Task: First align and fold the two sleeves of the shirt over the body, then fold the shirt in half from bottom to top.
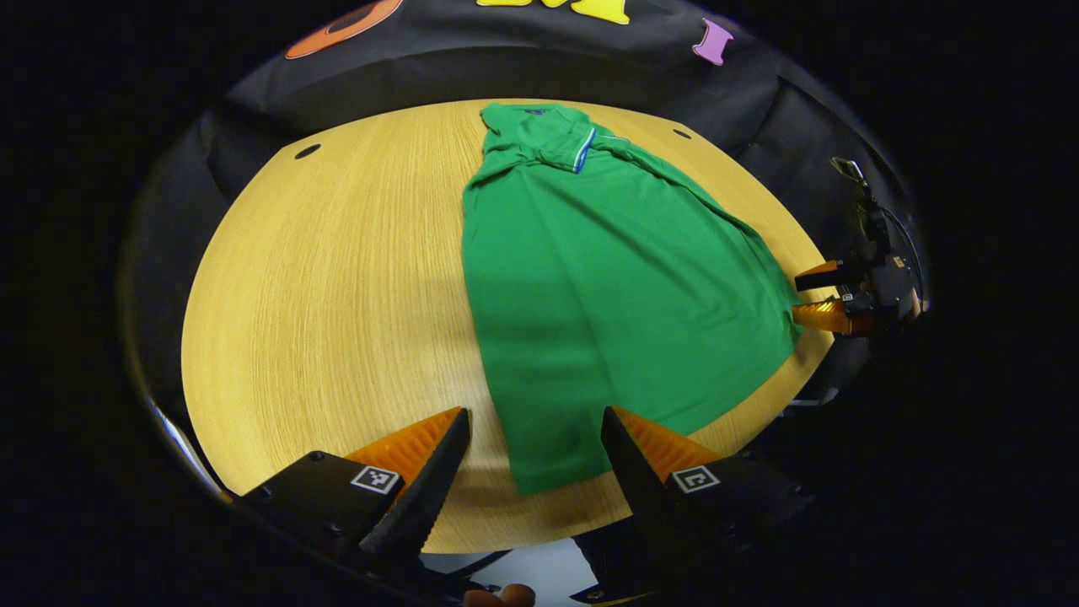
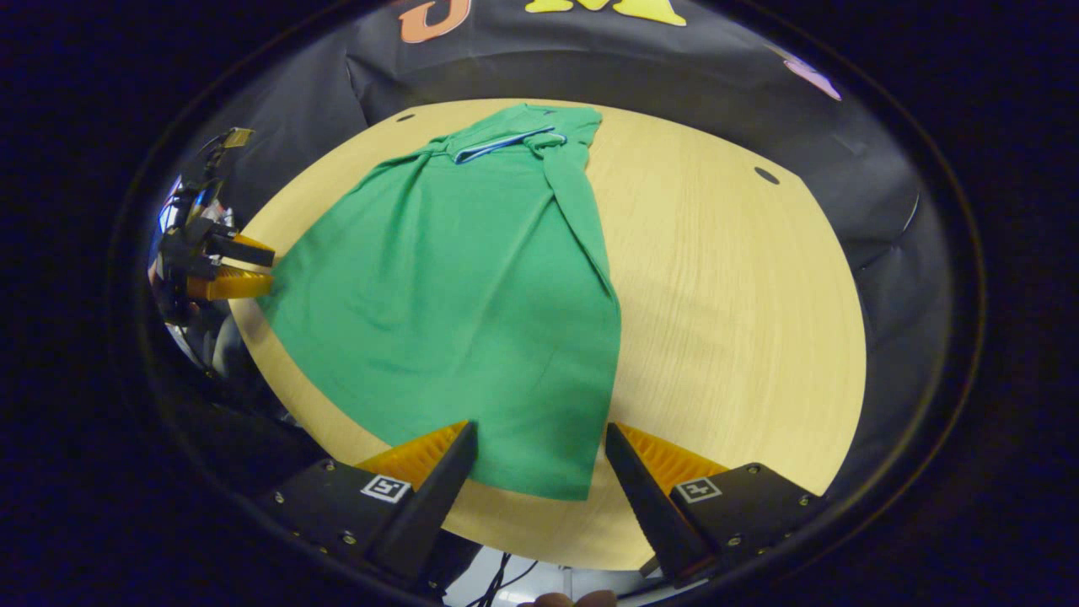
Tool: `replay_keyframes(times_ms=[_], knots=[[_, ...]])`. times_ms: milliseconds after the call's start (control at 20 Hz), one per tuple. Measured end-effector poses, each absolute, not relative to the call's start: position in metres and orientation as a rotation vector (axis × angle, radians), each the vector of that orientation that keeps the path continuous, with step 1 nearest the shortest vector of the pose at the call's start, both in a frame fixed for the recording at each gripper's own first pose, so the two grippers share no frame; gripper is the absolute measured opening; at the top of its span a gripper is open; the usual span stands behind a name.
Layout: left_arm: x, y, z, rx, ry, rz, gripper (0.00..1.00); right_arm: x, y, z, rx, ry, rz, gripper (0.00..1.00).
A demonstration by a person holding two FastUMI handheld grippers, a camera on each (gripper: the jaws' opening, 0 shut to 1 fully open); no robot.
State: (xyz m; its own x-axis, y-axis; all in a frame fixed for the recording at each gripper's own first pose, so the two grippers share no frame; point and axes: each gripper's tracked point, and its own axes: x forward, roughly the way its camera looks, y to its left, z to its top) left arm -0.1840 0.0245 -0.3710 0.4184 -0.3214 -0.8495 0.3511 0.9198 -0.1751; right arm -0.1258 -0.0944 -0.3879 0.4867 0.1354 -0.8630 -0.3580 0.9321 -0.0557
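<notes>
Spread wide, the left gripper (image 1: pixel 535 421) sits at the bottom of the left gripper view, and we see its two fingers standing apart on either side of the near hem corner of the green shirt (image 1: pixel 607 287), not pressing on it. We follow the shirt from that lower-centre corner up to the top centre of the frame, where its collar lies; it rests flat on the round wooden table (image 1: pixel 320 320), with one sleeve folded in over the body near the collar, a striped cuff showing there. Over at the right edge of the frame we catch the right gripper (image 1: pixel 813 295), its fingers parted just beside the shirt's hem corner there.

Now the right gripper view: we have the right gripper (image 2: pixel 539 434) at the bottom, fingers well apart, the shirt's (image 2: pixel 455 287) near hem corner lying between them, with no pinch on the cloth. We see the shirt run up to the top centre of the frame, collar far, table (image 2: pixel 733 312) bare to the right of it. At the left edge, the left gripper (image 2: pixel 253 270) hangs with its fingers parted just beside the shirt's other hem corner.
</notes>
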Motion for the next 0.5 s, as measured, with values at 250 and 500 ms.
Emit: replay_keyframes(times_ms=[250, 500], knots=[[-0.186, 0.021, -0.373, 0.098, 1.053, -0.423, 1.00, -0.132, -0.094, -0.394, -0.276, 1.030, 0.295, 0.98], [-0.200, -0.005, -0.371, 0.206, 0.982, -0.475, 0.41, -0.132, -0.085, -0.394, -0.371, 0.988, 0.316, 0.02]])
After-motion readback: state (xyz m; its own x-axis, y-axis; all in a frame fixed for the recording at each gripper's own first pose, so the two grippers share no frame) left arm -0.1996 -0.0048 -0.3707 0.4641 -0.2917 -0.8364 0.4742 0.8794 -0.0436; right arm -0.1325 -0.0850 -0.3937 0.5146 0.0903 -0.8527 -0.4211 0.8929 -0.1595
